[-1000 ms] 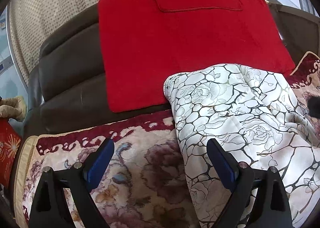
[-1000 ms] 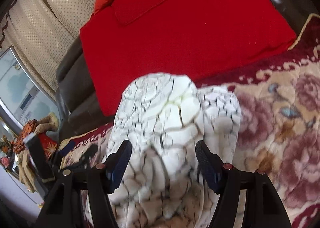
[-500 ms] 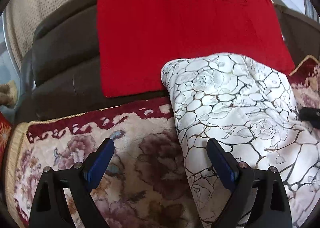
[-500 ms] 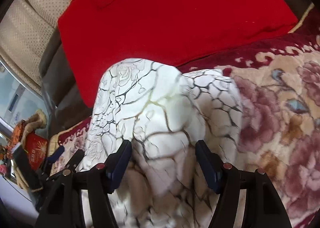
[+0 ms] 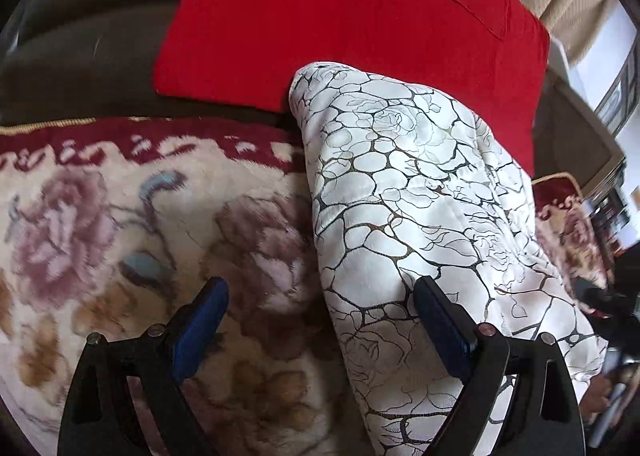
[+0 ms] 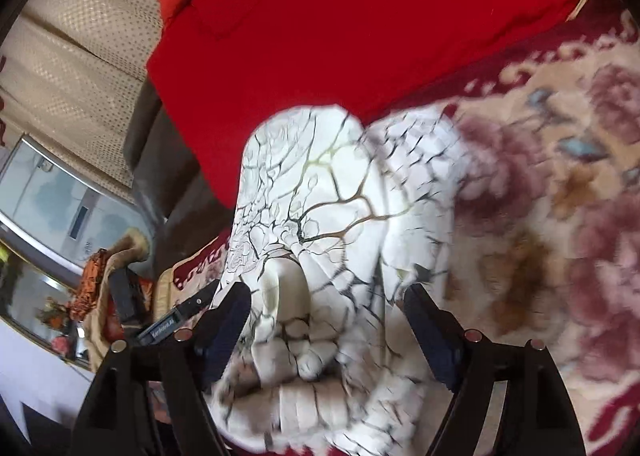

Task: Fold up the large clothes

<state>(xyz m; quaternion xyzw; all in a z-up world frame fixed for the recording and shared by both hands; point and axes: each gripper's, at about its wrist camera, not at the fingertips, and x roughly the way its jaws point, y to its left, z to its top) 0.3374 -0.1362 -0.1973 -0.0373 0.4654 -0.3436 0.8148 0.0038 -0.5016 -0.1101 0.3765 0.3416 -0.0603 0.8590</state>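
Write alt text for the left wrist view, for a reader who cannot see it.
A folded white garment with a dark crackle-and-rose print lies on a floral blanket, its far end against a red cushion. The open left gripper straddles the garment's left edge, its right finger resting on the fabric.

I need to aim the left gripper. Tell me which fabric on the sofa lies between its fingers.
The floral plush blanket, mostly; the white rose-print garment only reaches the right finger, and the plain red cloth lies farther back.
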